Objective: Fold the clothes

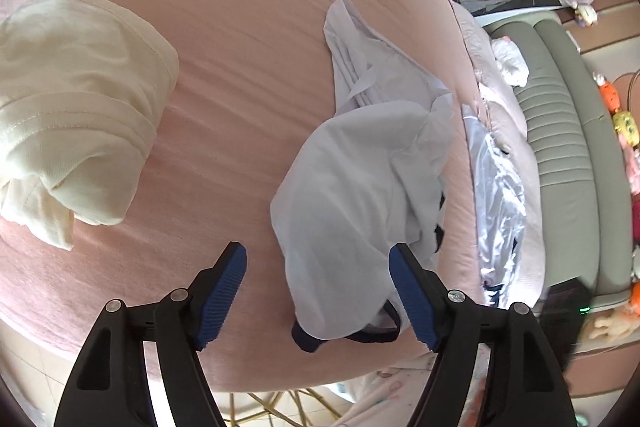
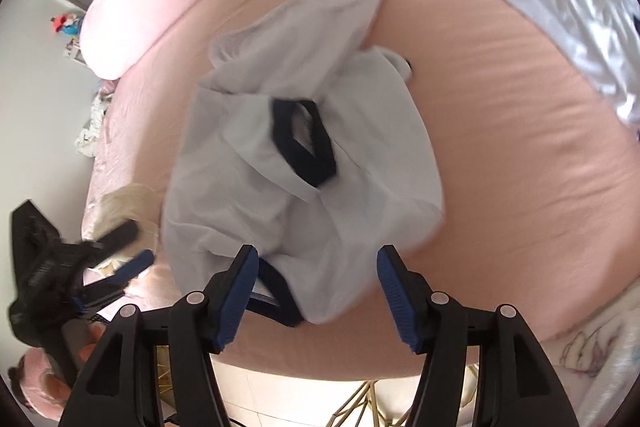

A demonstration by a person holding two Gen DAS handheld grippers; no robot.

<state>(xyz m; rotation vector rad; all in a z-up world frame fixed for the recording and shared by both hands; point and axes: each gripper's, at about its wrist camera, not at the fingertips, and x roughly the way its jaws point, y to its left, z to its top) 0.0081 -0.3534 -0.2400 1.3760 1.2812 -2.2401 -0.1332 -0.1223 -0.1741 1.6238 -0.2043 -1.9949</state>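
Both grippers hang over the pink bed [image 1: 240,27]. The left gripper [image 1: 318,293] has its jaws wide, nothing between the pads. The right gripper [image 2: 316,293] is wide too, gripping nothing. The white shirt [image 2: 304,163], with its dark collar, lies crumpled near the bed's edge. A cream garment [image 1: 76,107] sits well apart.

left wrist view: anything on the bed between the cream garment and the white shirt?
Nothing: only bare pink sheet between the cream garment and the white shirt, seen in the left wrist view.
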